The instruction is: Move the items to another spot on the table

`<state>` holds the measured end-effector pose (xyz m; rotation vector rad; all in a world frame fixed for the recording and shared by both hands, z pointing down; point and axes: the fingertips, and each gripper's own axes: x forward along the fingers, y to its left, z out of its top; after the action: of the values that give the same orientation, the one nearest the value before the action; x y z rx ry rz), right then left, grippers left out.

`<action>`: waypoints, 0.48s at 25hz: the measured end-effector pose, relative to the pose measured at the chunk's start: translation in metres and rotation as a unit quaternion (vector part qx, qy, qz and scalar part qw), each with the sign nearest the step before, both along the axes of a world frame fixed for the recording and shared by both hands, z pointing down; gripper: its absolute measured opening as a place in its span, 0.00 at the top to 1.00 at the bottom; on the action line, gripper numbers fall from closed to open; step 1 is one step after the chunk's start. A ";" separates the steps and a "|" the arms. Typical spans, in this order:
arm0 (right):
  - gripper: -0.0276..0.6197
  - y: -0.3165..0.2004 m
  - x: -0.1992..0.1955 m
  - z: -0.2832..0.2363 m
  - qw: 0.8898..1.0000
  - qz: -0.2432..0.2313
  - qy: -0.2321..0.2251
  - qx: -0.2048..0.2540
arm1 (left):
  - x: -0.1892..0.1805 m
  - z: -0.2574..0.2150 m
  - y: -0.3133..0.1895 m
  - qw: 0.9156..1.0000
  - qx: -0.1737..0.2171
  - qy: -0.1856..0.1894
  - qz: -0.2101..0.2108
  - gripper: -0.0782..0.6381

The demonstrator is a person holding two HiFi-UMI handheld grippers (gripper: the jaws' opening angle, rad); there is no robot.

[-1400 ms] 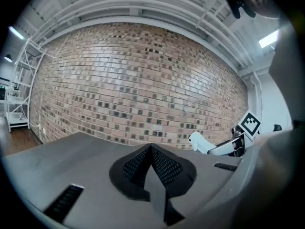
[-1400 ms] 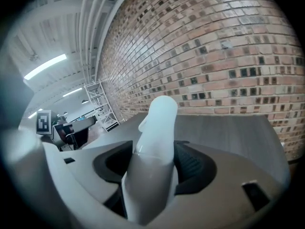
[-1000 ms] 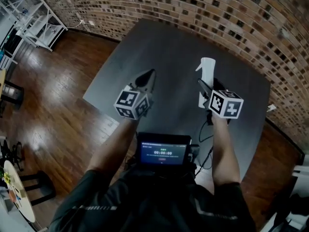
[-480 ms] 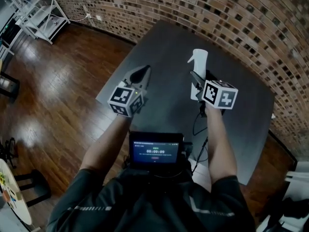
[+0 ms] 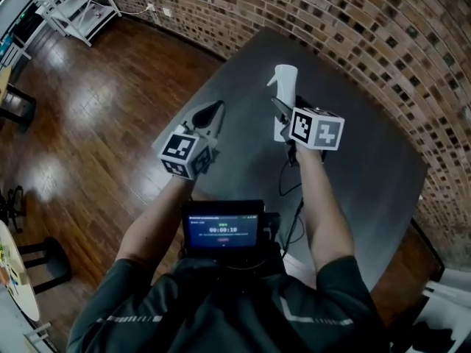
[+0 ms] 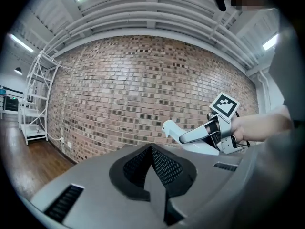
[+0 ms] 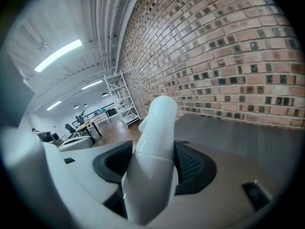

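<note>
1. While the right claw (image 7: 155, 163) clamps the white spray bottle (image 7: 153, 128) over the counter (image 5: 353, 168), the carry step seems under way.
2. The left claw (image 6: 152, 163), apart to the bottle's left, is clenched on nothing.
3. Next: choose a bare spot, lower upright, release.

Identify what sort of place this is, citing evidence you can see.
Probably an open-plan lab or converted industrial workspace: bare brick wall, white metal shelving rack, strip lights on an exposed ceiling, and desks beyond.

Person's wearing a dark short-sleeve shirt (image 5: 221, 311) with pale stripes, and the grey left tongs (image 5: 215, 109) and right tongs (image 5: 282, 118) each carry a black-and-white marker cube (image 5: 316, 129).
</note>
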<state>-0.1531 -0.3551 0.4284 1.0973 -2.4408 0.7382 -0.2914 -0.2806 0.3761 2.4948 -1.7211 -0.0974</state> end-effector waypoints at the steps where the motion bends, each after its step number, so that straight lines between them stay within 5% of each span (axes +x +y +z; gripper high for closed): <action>1: 0.53 -0.006 -0.005 0.007 1.000 -0.006 0.001 -0.006 | -0.003 0.003 -0.003 1.000 -0.007 0.001 -0.004 0.89; 12: 0.53 -0.056 -0.041 0.100 0.995 -0.033 0.038 -0.083 | -0.022 0.049 -0.055 0.998 -0.054 0.001 -0.013 0.89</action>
<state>-0.1936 -0.4110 0.5287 0.9590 -2.2939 0.8455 -0.3137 -0.3356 0.4252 2.3952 -1.7101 -0.0089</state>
